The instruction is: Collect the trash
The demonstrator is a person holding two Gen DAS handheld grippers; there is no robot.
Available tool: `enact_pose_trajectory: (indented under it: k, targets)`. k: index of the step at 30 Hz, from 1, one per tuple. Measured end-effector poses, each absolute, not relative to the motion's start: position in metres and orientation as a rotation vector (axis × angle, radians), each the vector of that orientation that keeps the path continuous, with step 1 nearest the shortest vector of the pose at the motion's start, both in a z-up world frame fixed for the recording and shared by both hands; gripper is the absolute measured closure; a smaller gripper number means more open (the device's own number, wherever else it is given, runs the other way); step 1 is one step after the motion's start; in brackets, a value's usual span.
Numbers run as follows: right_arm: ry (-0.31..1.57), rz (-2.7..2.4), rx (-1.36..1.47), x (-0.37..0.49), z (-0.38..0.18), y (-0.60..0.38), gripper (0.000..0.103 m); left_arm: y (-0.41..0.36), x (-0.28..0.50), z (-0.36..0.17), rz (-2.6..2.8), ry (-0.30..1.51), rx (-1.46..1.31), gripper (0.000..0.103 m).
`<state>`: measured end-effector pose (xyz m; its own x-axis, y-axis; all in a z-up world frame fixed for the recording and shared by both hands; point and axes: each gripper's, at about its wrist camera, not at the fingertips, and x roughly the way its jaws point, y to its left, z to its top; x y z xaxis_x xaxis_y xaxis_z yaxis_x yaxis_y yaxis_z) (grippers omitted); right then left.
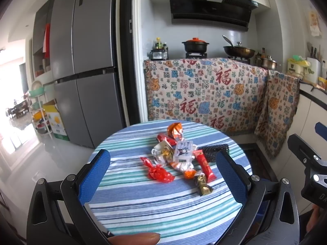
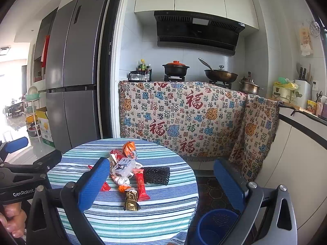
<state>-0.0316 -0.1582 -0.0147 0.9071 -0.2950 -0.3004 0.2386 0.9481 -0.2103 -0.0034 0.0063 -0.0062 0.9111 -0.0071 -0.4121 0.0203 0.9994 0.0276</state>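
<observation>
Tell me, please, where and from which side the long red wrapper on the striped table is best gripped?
Grip the long red wrapper at its near end, coming from above with the jaws across its narrow width. It lies flat, and that end sits clear of the pile; only the gold wrapper lies close on its left.

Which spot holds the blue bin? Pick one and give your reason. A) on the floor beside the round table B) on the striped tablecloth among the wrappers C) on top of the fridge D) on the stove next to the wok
A: in the right wrist view the blue bin stands on the floor just right of the round table, below the tabletop and apart from the wrappers on it.
</observation>
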Motion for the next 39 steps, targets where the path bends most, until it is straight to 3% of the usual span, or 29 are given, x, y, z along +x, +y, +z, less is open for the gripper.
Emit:
enact_pose_trajectory:
  k: [39]
  targets:
    - [0.336, -0.274, -0.173, -0.034, -0.008, -0.159, 0.000, -0.005, -0.010, -0.010, -0.019, 0.435, 0.038, 0.000]
